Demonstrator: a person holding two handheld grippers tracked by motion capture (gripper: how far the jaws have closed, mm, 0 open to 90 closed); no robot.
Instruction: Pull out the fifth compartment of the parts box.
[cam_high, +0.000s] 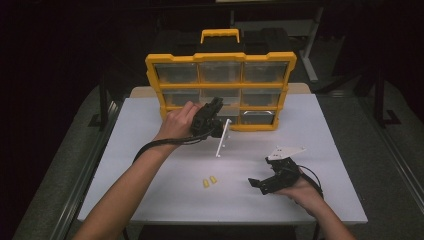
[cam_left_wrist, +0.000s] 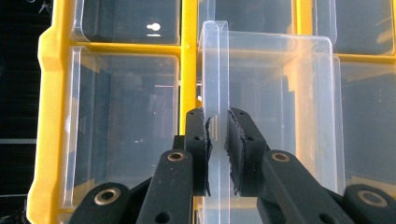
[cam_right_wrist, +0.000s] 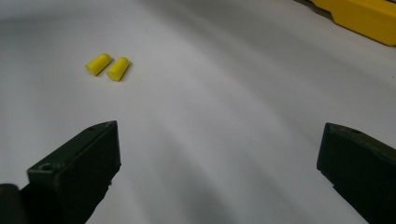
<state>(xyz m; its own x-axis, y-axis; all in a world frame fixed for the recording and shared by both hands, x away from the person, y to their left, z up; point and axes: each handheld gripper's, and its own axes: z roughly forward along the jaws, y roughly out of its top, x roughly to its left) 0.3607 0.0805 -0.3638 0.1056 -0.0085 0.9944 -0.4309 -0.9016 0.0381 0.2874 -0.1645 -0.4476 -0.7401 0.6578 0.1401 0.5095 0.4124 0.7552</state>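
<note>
Left gripper (cam_left_wrist: 217, 140): your jaws are pinched on the front lip of the clear drawer (cam_left_wrist: 266, 112).
Clear drawer: directly between and beyond your left jaws, partly pulled out of the yellow organiser (cam_high: 220, 90), which stands upright behind it.
Right gripper (cam_right_wrist: 219, 158): your jaws stand wide apart, gripping nothing, low over the white table (cam_right_wrist: 224, 93).
Yellow earplugs (cam_right_wrist: 108, 66): two, side by side on the table, ahead of your right jaws and beyond the left-hand one.
</note>
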